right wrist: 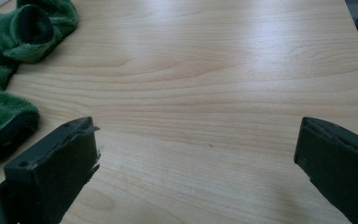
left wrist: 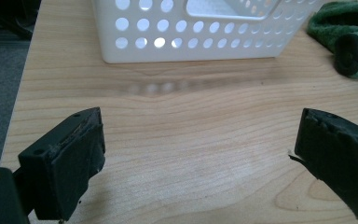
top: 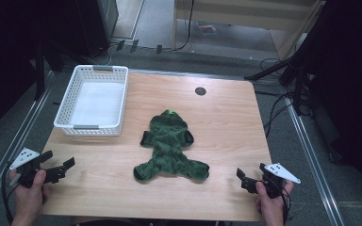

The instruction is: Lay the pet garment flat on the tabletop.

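**Nothing picked up yet — the green garment lies flat and untouched**

The green fleece garment (top: 171, 147) lies spread out in the middle of the table (top: 226, 122), hood toward the far side, legs toward you. Neither of your tools touches it. To its far left stands the white basket (top: 93, 100), with nothing in it as far as the high view shows — a likely place for the garment, judging by the layout.

Your left gripper (top: 60, 169) hovers at the near left corner, jaws spread wide, with bare wood between them in its own view. Your right gripper (top: 245, 180) waits at the near right edge, jaws likewise spread, the garment's leg just off to its left.

So the whole job is ahead of you: reach in, grasp, then fold or move it.
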Demonstrator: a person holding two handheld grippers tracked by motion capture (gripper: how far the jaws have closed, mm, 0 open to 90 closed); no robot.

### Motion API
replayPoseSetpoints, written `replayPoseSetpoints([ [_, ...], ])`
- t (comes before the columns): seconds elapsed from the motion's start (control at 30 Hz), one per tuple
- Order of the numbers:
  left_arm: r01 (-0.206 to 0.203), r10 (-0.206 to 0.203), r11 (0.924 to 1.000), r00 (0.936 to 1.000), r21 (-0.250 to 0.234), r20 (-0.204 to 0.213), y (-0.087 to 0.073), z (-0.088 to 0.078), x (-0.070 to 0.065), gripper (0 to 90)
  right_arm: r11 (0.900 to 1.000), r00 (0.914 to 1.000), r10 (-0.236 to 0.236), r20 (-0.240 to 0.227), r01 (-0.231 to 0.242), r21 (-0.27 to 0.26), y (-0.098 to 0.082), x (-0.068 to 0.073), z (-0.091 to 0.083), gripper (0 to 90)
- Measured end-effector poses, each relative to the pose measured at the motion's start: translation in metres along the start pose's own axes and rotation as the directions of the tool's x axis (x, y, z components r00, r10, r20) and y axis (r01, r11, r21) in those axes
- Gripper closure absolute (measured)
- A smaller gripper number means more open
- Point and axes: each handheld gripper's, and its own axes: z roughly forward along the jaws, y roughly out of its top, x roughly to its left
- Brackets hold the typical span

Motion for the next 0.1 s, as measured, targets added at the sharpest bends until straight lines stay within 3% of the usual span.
replayPoseSetpoints([
  [0.1,-0.001,0.001,1.0,1.0,0.001,-0.004,0.0001,0.0001,-0.0002,2.0,1.0,1.0,0.001,-0.001,-0.001,-0.001,0.0,-0.0002,0.0,0.0],
])
